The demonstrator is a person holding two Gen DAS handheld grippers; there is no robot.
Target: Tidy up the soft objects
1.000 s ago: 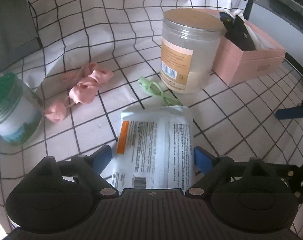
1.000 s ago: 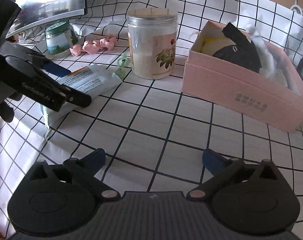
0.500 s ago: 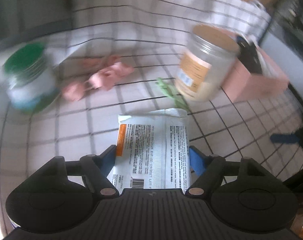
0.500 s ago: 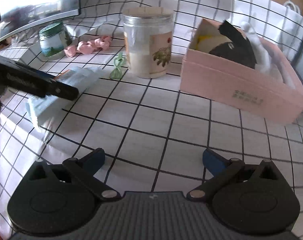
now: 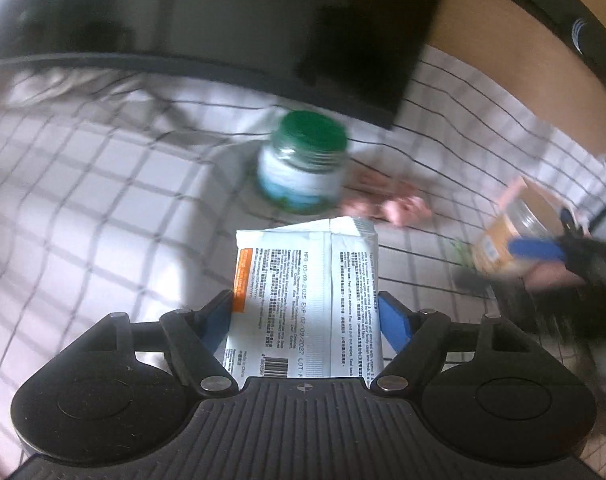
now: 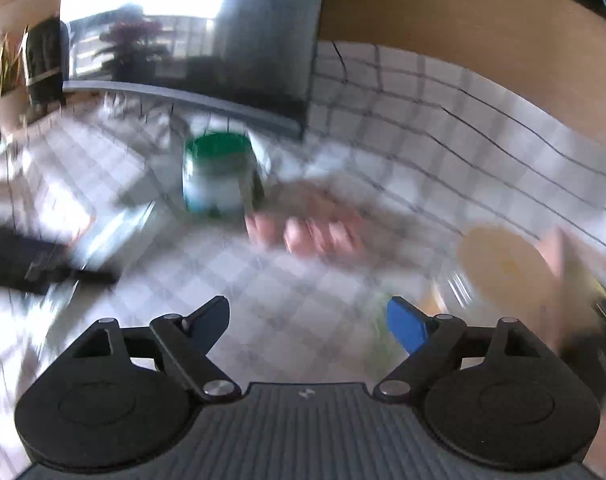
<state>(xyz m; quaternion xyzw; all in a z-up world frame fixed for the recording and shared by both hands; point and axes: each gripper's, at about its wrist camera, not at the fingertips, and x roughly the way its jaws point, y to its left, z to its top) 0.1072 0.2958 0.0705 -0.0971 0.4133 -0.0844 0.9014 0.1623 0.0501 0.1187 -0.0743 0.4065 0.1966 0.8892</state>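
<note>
My left gripper (image 5: 305,314) is shut on a white wipes packet (image 5: 307,300) with black print and an orange stripe, held above the checked cloth. A pink scrunchie (image 5: 395,204) lies beyond it, right of a green-lidded jar (image 5: 303,168). My right gripper (image 6: 307,318) is open and empty, over the cloth; its blue fingertip (image 5: 537,249) shows at the right of the left wrist view. In the blurred right wrist view the pink scrunchie (image 6: 315,232) lies ahead, and the left gripper (image 6: 35,260) with the packet is at the far left.
A tall clear jar with a tan lid (image 6: 507,264) stands at right, also in the left wrist view (image 5: 511,236), with a pink box (image 5: 515,192) behind it. A green band (image 6: 383,332) lies near the right fingertip. A dark monitor (image 5: 223,20) stands at the back.
My left gripper has closed on the packet, lifted it and swung left toward the green-lidded jar. My right gripper has moved fast to the left, toward the pink scrunchie; its view is blurred.
</note>
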